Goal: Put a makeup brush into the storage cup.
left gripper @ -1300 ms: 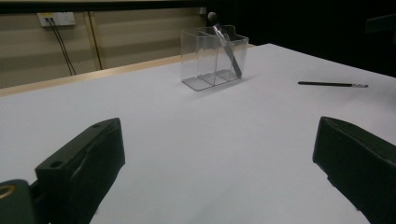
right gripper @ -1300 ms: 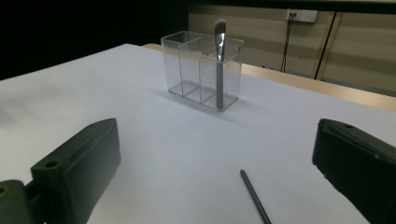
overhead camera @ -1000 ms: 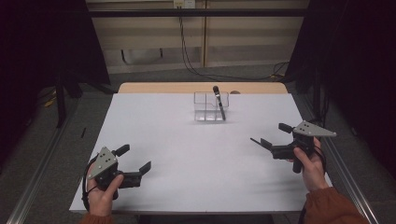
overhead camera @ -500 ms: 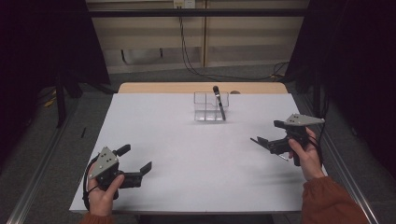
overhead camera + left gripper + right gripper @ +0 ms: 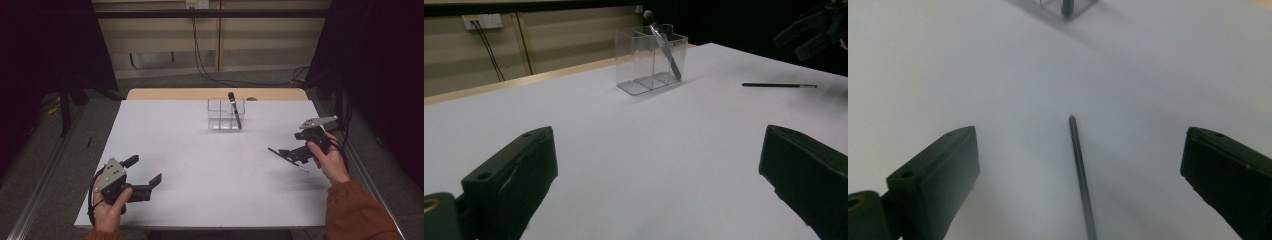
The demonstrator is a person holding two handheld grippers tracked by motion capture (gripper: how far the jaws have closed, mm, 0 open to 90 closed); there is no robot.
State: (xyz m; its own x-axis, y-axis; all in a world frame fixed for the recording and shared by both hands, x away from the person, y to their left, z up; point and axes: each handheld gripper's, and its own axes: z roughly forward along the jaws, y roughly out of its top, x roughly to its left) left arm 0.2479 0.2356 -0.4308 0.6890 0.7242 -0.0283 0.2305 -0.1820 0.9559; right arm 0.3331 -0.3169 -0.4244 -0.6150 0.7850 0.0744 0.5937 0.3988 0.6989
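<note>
Right gripper (image 5: 292,152): held at the right of the high view, jaws spread wide, nothing gripped.
Thin dark stick (image 5: 1080,170): laid flat on the white table (image 5: 200,160), seen between those jaws.
Left gripper (image 5: 145,175): lower left, jaws wide apart, nothing held.
Clear holder (image 5: 226,114): upper centre, a dark brush (image 5: 234,109) leaned inside.

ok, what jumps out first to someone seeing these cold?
The clear two-compartment holder at the far middle of the white table, with one dark brush leaning in it. Then the thin dark stick lying flat on the table, right between the open jaws of the right tool.
</note>
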